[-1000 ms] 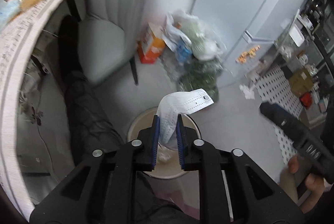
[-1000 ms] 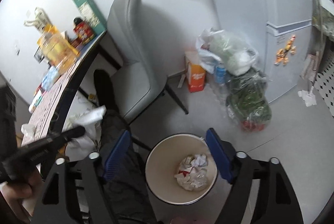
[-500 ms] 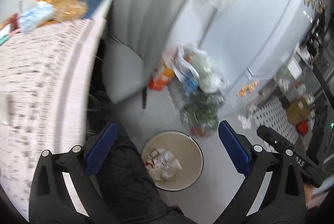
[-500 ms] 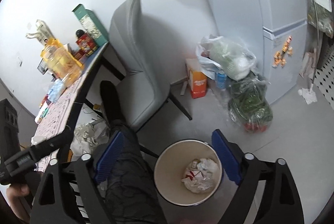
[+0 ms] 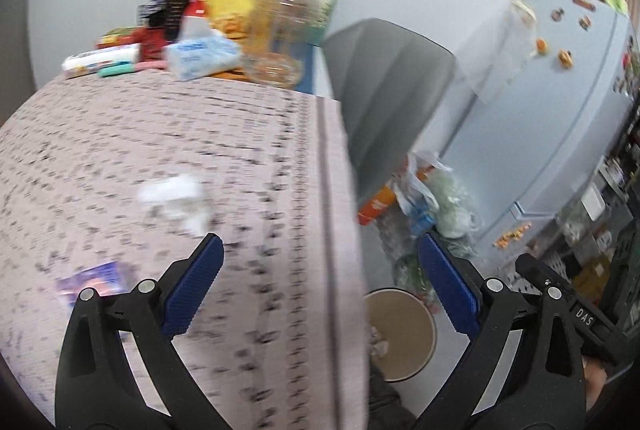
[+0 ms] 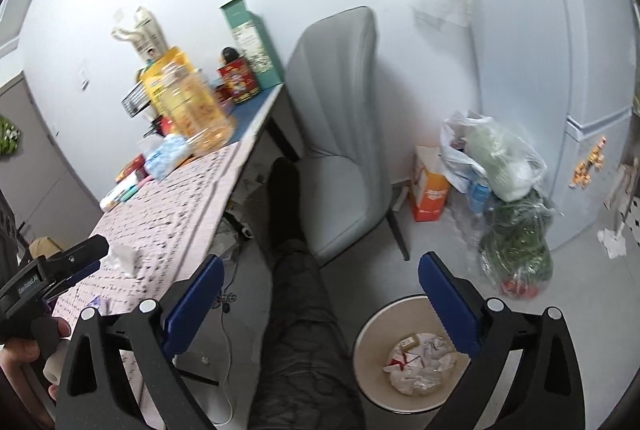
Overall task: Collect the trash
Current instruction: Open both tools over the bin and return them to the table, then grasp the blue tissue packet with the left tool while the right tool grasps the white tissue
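The black left gripper with blue ribbed pads [image 5: 320, 290] is spread wide, holding nothing. The matching right gripper [image 6: 320, 306] is equally wide, level beside it.

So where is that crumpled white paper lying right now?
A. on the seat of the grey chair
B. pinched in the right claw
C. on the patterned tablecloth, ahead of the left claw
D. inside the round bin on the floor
C: the crumpled white paper lies on the patterned tablecloth, just ahead of the open left claw; the right claw is open and holds nothing.
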Demonstrator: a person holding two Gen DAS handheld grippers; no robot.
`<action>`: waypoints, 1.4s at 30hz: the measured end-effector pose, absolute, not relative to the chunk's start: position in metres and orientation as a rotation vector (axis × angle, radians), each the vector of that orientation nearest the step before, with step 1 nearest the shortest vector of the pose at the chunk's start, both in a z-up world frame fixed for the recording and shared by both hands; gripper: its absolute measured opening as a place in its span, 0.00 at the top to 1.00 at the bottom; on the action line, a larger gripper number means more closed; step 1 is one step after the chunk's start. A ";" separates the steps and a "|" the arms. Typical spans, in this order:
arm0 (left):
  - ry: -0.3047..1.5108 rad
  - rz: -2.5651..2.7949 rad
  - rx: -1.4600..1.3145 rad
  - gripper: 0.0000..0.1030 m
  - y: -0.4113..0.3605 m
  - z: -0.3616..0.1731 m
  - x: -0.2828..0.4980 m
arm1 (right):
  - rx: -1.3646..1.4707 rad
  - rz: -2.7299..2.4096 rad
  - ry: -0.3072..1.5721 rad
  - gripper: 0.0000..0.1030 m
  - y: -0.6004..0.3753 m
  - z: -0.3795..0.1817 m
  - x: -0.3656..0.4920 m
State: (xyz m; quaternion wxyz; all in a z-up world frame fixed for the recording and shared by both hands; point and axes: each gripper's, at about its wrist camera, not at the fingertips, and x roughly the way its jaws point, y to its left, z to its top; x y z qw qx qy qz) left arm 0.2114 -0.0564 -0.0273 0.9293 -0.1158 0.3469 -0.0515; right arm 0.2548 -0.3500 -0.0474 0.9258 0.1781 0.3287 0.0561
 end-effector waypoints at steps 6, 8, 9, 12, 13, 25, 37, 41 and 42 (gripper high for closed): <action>0.682 -0.012 -0.322 0.06 0.007 -0.028 0.187 | 0.320 0.198 0.675 0.07 -0.293 -0.035 0.258; 0.678 0.012 -0.339 0.06 0.025 -0.028 0.178 | 0.315 0.221 0.673 0.07 -0.277 -0.031 0.259; 0.674 0.023 -0.343 0.06 0.032 -0.028 0.175 | 0.311 0.231 0.671 0.07 -0.271 -0.029 0.258; 0.660 0.049 -0.353 0.06 0.050 -0.027 0.163 | 0.290 0.258 0.667 0.07 -0.252 -0.026 0.259; 0.655 0.055 -0.357 0.06 0.055 -0.027 0.159 | 0.283 0.265 0.666 0.07 -0.246 -0.026 0.259; 0.633 0.073 -0.365 0.06 0.107 -0.032 0.116 | 0.187 0.373 0.669 0.07 -0.168 -0.025 0.249; 0.560 0.171 -0.313 0.06 0.124 -0.030 0.084 | 0.083 0.442 0.658 0.07 -0.114 -0.026 0.227; 0.567 0.221 -0.264 0.06 0.124 -0.032 0.083 | 0.066 0.481 0.641 0.07 -0.105 -0.028 0.218; 0.564 0.211 -0.247 0.06 0.122 -0.032 0.081 | 0.061 0.491 0.642 0.07 -0.104 -0.029 0.217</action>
